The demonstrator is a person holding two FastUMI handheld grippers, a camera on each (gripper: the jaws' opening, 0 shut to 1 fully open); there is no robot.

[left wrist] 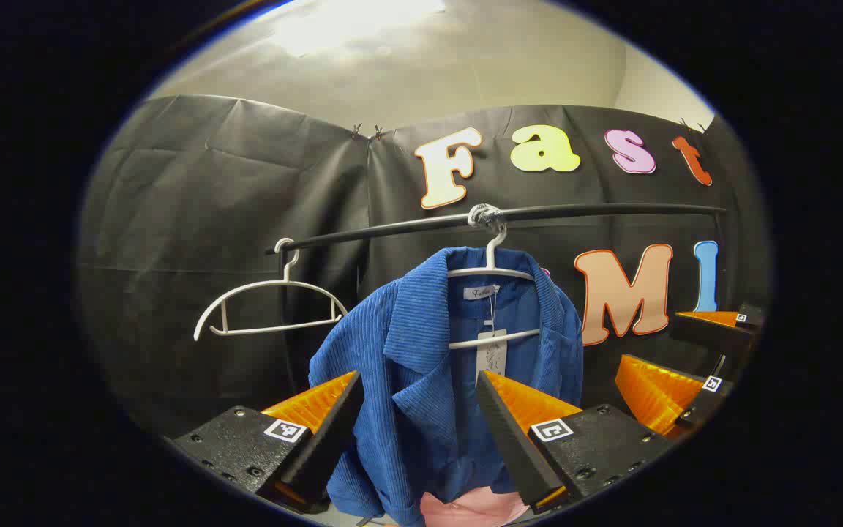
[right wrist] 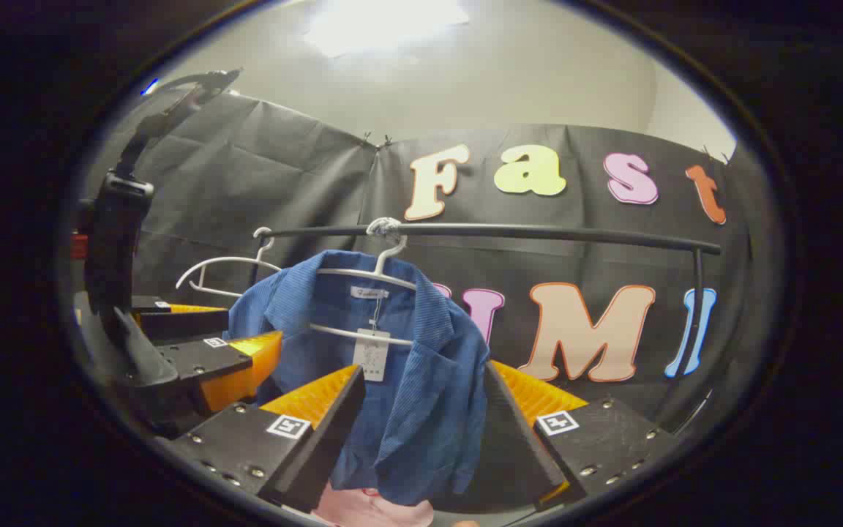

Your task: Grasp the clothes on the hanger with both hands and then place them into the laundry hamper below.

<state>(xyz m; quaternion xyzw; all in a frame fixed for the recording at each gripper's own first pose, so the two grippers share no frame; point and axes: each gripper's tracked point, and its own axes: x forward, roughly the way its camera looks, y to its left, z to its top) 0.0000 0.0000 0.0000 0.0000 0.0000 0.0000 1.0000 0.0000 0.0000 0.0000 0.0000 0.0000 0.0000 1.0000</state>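
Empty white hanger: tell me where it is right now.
The empty white hanger hangs at the left end of the black rail in the left gripper view, left of the blue jacket on its own hanger, with the black cloth wall behind.

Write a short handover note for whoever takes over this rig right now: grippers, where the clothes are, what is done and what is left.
Left gripper: open, fingers either side of the blue jacket, not clamped on it.
Right gripper: open, likewise framing the jacket's other front panel.
The jacket hangs on a white hanger on the black rail; an empty white hanger hangs beside it. Something pink shows below the jacket hem; whether it is the hamper cannot be told.
Done: both grippers lined up on the jacket.
Left: close both, lift the jacket off, lower it into the hamper.
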